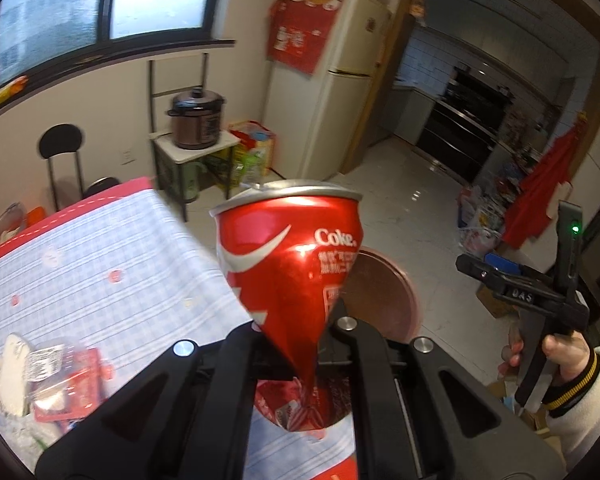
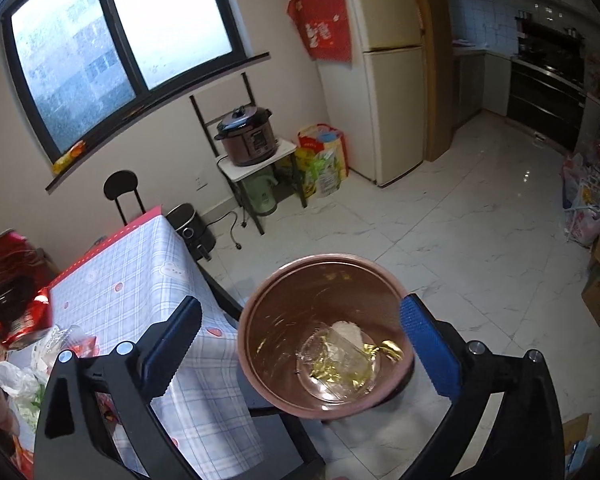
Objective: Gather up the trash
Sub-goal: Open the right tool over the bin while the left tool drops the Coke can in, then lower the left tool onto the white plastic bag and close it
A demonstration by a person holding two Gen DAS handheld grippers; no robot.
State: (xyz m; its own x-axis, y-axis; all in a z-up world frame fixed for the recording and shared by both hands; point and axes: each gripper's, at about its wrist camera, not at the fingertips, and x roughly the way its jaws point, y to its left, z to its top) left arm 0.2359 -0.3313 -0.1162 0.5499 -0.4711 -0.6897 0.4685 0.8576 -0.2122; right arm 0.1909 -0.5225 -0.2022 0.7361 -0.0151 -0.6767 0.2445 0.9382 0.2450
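- The left gripper [image 1: 300,344] has its fingers clamped on the crushed lower end of a red Coke can [image 1: 288,256], held up in the air past the tabletop [image 1: 100,264] edge, top rim uppermost.
- The right gripper [image 2: 300,344] hangs above the pink bin [image 2: 256,320] with its fingers wide apart and nothing between them.
- The bin stands on the floor just beside the tabletop corner; clear plastic and gold foil [image 2: 340,364] already lie at its bottom.
- Judged risk: the grip is on a narrow pinched fold, so the can could twist or slip out before it is over the bin and land on the floor.
- Another risk: released too near the rim, the can may strike it and bounce out; leftover liquid could also spill, though none shows.
- The right gripper sits over the bin mouth, so it may stand in the way of the drop.
- More trash stays on the tabletop: wrappers [image 1: 60,380] in the left view, a plastic bag [image 2: 16,380] in the right.
- Farther off, well apart: a cooker [image 2: 248,136] on a stand and a fridge [image 2: 392,72].
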